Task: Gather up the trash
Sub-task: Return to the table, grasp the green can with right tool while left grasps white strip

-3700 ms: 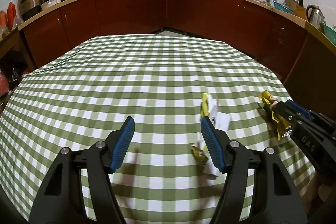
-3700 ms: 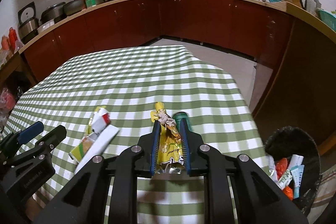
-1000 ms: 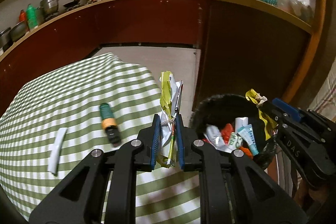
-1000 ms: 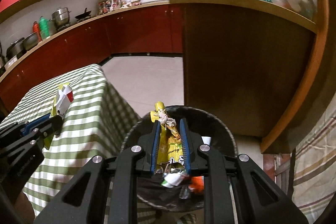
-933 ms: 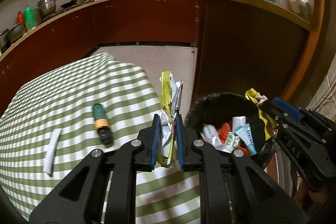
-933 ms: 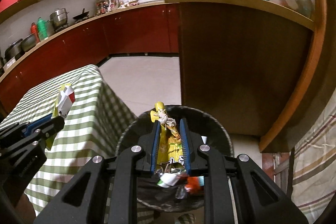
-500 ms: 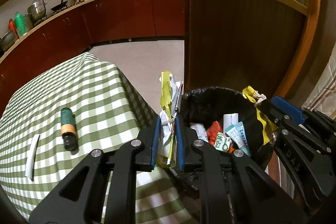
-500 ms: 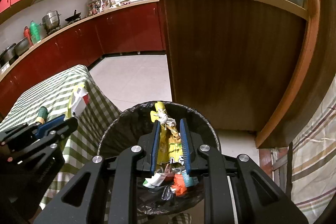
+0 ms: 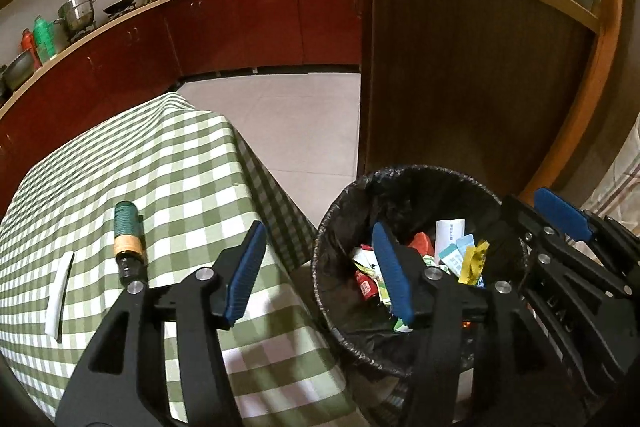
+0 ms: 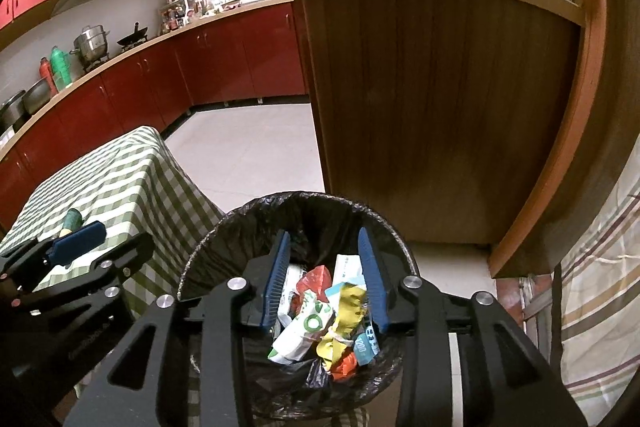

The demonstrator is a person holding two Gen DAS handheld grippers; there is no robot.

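While both pairs of blue pads (image 10: 370,281) are spreading apart with nothing pinched between them, the right gripper (image 10: 324,277) hangs directly over the trash bin (image 10: 224,239), and the left gripper (image 9: 320,275) stands at the bin's edge, half over the checked tablecloth (image 9: 160,167). Below the right gripper a yellow wrapper (image 10: 346,311) lies loose on the pile of packets inside the black liner. On the table, beside the left gripper, rest a green and orange hose connector (image 9: 128,241) and a white strip (image 9: 60,291). Red cabinets (image 10: 152,79) stand behind.
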